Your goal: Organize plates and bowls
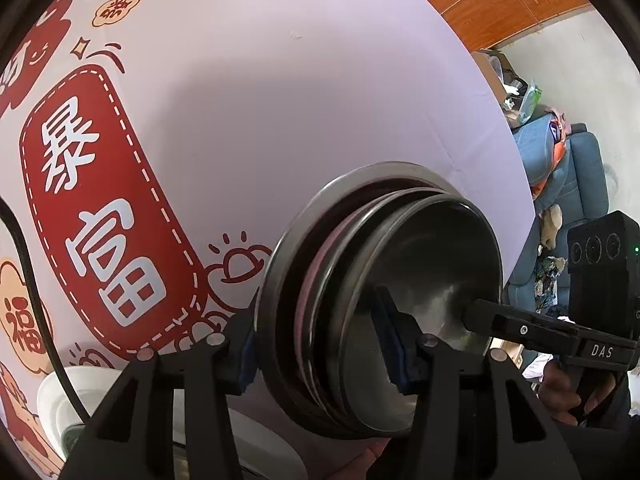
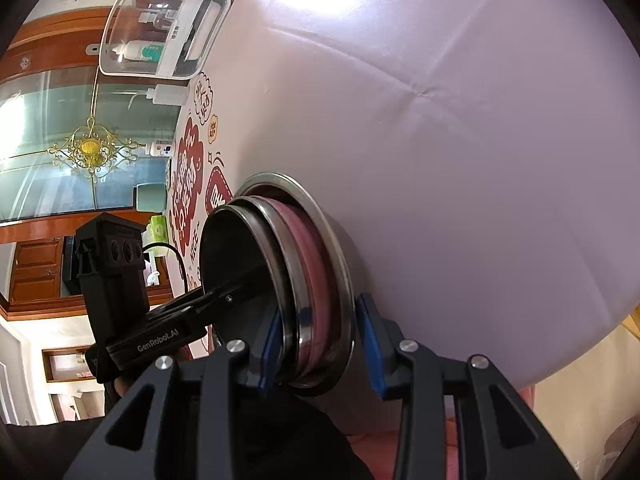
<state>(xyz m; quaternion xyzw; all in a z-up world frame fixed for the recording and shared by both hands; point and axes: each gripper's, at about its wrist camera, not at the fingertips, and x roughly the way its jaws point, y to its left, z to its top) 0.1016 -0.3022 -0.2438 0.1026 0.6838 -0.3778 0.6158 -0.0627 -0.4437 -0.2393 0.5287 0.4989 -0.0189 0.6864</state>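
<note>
A stack of steel plates and bowls [image 1: 320,280] with a pink plate [image 2: 316,264] in it rests on the lilac tablecloth [image 1: 320,80]. My left gripper [image 1: 320,350] straddles its near edge. The outer pad [image 1: 247,354] lies against the widest plate's rim. The inner pad [image 1: 394,344] stands inside the top bowl [image 1: 436,280], and its contact with the wall is hidden. From the other side, my right gripper [image 2: 320,350] clamps the stack [image 2: 298,312]: one pad [image 2: 270,354] is inside the top bowl's rim and the other [image 2: 370,346] is on the wide plate's edge.
The tablecloth carries a red printed panel [image 1: 100,208]. A white dish [image 1: 60,404] and a black cable [image 1: 24,256] lie at the lower left. A clear lidded box [image 2: 160,28] with bottles stands at the table's far side. A blue sofa [image 1: 580,168] is beyond the table edge.
</note>
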